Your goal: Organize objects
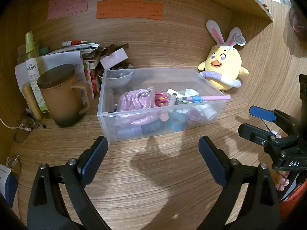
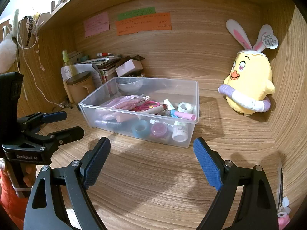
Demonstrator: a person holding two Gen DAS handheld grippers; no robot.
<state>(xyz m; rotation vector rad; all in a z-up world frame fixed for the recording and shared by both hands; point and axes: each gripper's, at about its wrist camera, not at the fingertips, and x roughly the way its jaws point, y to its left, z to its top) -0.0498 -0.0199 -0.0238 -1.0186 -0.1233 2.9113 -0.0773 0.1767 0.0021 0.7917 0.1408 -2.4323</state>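
Both grippers, left (image 1: 153, 159) and right (image 2: 151, 159), hung jaws apart, empty, short of bin (image 2: 184, 143) (small items already inside). Sorting stage unclear.

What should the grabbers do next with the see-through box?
Probably ease the open right gripper forward toward the clear box, since both it and the left gripper hang open and empty just short of it, touching nothing.
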